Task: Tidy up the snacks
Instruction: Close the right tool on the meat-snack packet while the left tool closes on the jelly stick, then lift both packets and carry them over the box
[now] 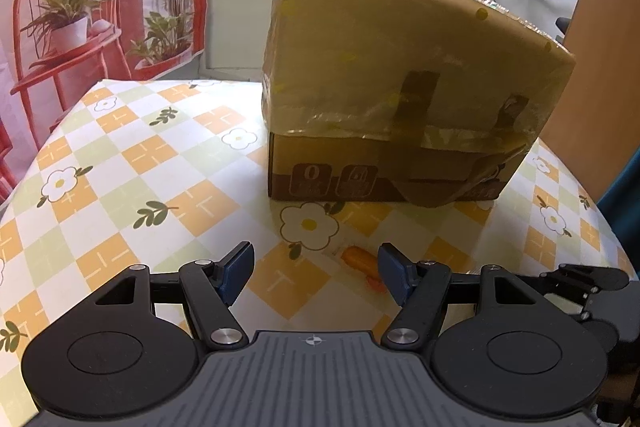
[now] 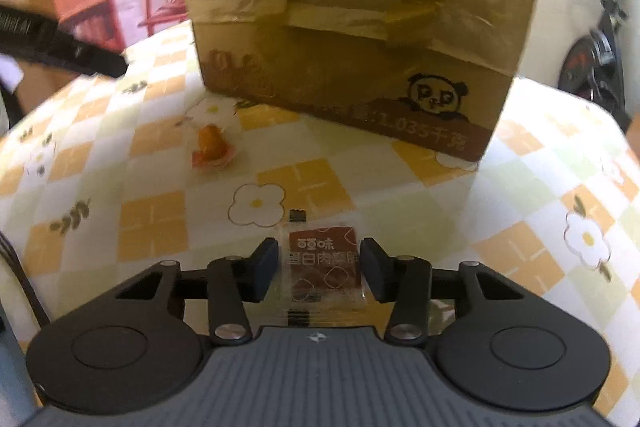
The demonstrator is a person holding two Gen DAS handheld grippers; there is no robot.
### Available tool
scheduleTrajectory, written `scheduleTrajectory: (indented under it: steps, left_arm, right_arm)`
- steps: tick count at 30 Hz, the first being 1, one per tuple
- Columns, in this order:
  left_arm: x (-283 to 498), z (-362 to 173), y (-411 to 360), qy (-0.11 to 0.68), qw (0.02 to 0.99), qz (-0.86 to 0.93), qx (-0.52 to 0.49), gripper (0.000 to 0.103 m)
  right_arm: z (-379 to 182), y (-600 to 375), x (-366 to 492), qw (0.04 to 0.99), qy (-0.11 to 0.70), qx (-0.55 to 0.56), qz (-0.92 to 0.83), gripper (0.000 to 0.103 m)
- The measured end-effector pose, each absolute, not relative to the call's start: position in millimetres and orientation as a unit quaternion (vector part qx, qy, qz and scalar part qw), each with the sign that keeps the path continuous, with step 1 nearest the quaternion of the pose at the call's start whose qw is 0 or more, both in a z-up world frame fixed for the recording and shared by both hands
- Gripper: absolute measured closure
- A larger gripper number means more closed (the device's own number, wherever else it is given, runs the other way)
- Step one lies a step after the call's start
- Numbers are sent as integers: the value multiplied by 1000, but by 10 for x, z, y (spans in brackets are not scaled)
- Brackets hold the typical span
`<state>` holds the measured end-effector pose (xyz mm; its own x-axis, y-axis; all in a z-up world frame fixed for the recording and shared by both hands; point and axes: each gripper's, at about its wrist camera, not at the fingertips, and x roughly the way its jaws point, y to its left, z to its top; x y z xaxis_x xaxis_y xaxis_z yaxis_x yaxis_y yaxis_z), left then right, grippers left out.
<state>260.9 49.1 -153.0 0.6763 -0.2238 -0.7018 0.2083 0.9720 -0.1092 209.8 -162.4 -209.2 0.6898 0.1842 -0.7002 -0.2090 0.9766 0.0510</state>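
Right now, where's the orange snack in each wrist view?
Left wrist: orange snack low centre, just ahead of the right pad.
Right wrist: orange snack left of centre, near the box's left corner.
Shared landmark: cardboard box behind it on the table.

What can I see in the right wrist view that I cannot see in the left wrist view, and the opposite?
Only the right wrist view shows the brown snack packet lying between the fingers of the right tool, and the panda drawing on the box.

Only the left wrist view shows the open left tool with nothing between its fingers, and the symbols printed on the box.

Both show the cardboard box wrapped in tape, the orange snack and the flowered tablecloth.
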Motion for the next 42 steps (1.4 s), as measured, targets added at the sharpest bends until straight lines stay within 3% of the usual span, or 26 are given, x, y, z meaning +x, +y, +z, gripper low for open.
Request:
scheduleTrajectory:
  steps: [11,16,21,29,34,42]
  left_arm:
    - [2705,-1719,438,413,901,-129,-36,34]
    - [2880,-1910,330,441,887,-107,-88,50]
    - [3024,-2077,211,462,875,-74,-123,51]
    - [3047,-2126,-16,448,887,-69,-84,51]
    - [3098,-2144,-131,438,893,-77,-66,66]
    - [3023,-2138,-138,429,897,-92,-56,69]
  right_arm:
    - [-2157,-1944,2240,937,347,8,35,58]
    - [-2192,-1920,2172,944,327,-8,35,58]
    - [-2205,-1918,2174,946,323,-11,36,58]
    - [-2200,-1934,2169,945,324,-3,40,57]
    - [-2197,-1949,2170,945,324,1,42,57]
    - [-2195,-1957,2168,945,324,6,45,56]
